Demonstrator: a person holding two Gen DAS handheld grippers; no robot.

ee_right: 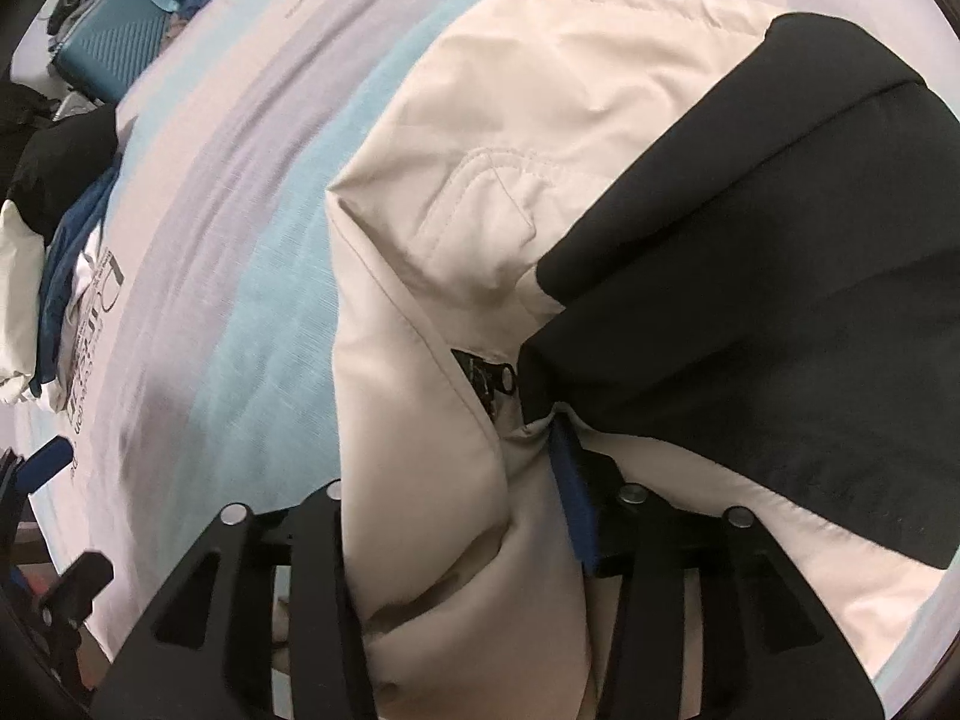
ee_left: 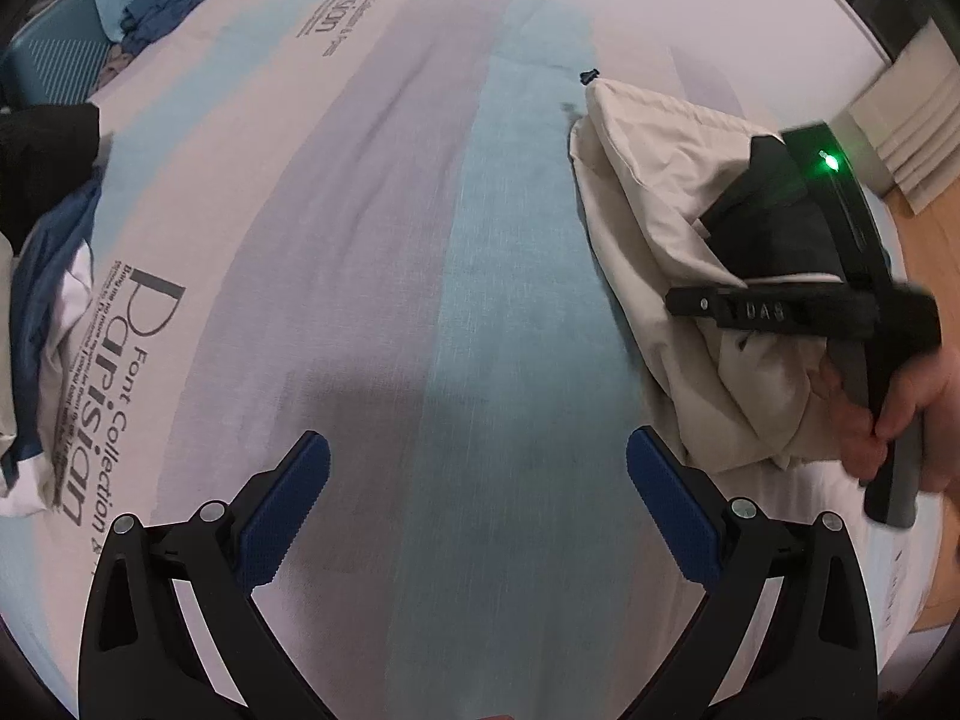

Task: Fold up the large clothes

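Observation:
A cream and black padded jacket (ee_left: pixel 648 210) lies bunched up on the right side of the striped bedsheet (ee_left: pixel 384 240). My left gripper (ee_left: pixel 478 444) hovers open over bare sheet to the jacket's left, with nothing between its blue pads (ee_left: pixel 288 510). A hand (ee_left: pixel 888 420) holds my right gripper down into the jacket. In the right wrist view the jacket (ee_right: pixel 480 120) fills the frame. My right gripper (ee_right: pixel 450 462) has a thick cream fold lying between its fingers. That fold hides the left finger, and the right blue pad (ee_right: pixel 573 492) shows beside the fold. The jaws stand apart.
A teal case (ee_left: pixel 54 60) and a heap of blue clothes (ee_left: pixel 168 6) sit at the bed's far left corner. A black garment (ee_left: pixel 48 144) and blue and white clothes (ee_left: pixel 48 324) lie along the left edge. Wooden floor (ee_left: pixel 924 240) shows past the right edge.

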